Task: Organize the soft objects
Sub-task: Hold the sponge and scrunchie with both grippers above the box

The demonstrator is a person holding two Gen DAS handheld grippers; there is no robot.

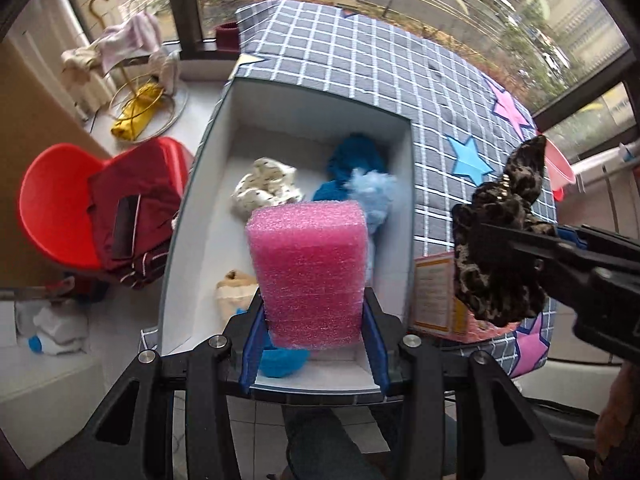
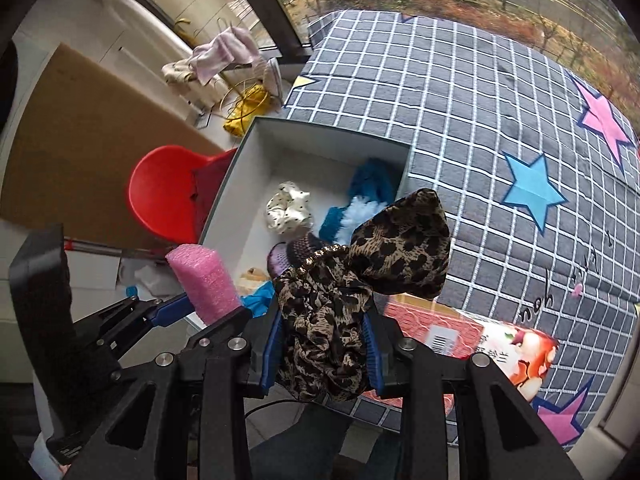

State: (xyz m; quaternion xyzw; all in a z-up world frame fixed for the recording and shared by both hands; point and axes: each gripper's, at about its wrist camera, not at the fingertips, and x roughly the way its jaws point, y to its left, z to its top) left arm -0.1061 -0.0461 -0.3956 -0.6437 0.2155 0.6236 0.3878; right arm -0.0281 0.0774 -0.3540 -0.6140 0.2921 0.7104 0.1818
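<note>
My left gripper is shut on a pink foam block, held above the open white box. In the right wrist view the same pink foam block shows at the left, over the box's near corner. My right gripper is shut on a leopard-print fabric bow, which hangs just right of the box. That bow appears at the right of the left wrist view. Inside the box lie a cream dotted scrunchie, a blue fluffy piece, a pale blue tuft and a tan item.
The box rests on a grey checked cloth with stars. A printed pink carton lies on the cloth beside the box. A red chair with dark red clothing stands left of it. A rack with cloths stands by the window.
</note>
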